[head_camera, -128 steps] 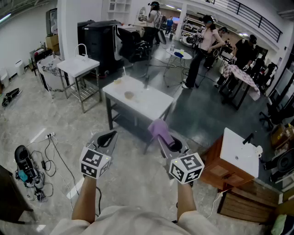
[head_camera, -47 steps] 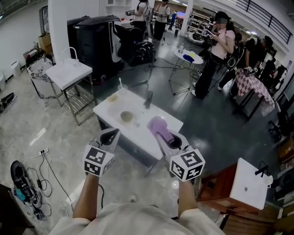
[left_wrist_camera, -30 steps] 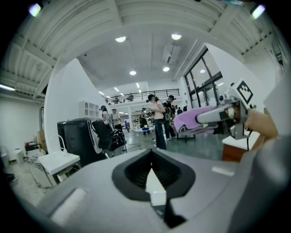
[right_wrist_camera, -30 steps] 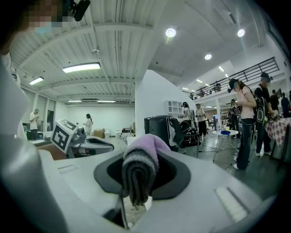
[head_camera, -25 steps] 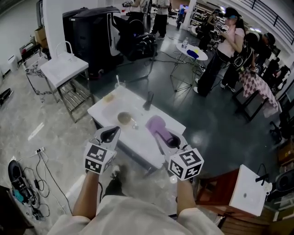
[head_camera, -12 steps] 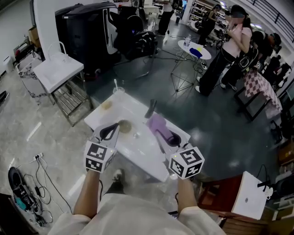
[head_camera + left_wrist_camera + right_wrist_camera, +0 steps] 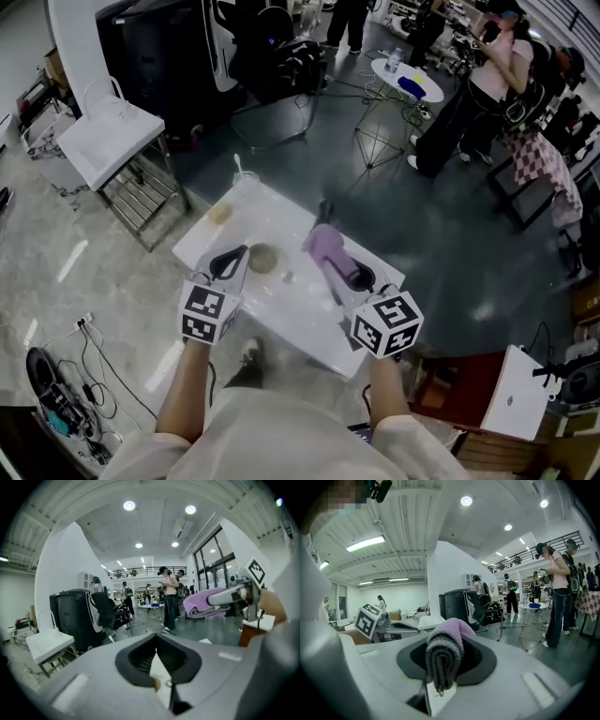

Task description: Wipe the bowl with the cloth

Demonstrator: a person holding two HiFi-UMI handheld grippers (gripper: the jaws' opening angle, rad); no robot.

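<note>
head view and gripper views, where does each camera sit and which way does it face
Head view: on the person's head, looking steeply down at the white table and bowl; both forearms, left gripper and right gripper show.
Left gripper view: on the left gripper, facing across the hall over its shut jaws; right hand shows at right.
Right gripper view: on the right gripper, facing along jaws shut on the purple cloth.
Shared: each gripper view shows the other gripper; all three show the cloth.
</note>
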